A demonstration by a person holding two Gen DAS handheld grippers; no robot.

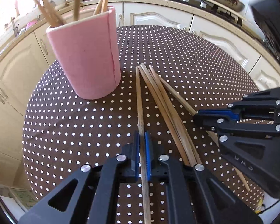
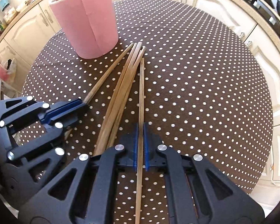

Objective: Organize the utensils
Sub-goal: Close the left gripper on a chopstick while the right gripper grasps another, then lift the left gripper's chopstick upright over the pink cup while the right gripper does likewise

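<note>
On a round table (image 1: 177, 56) with a dotted brown cloth, the left gripper (image 1: 142, 136) pinches one wooden chopstick (image 1: 139, 97) between its blue pads. The right gripper (image 2: 140, 128) pinches another chopstick (image 2: 141, 85) likewise. Loose chopsticks (image 2: 121, 89) lie between them, tips near the pink holder (image 1: 85, 56), which holds more upright.

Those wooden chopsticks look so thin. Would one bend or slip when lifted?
Probably stiff: the chopstick in the left gripper stays straight. Gripped near one end, it may tilt. The ribbed pads likely stop slipping.
</note>
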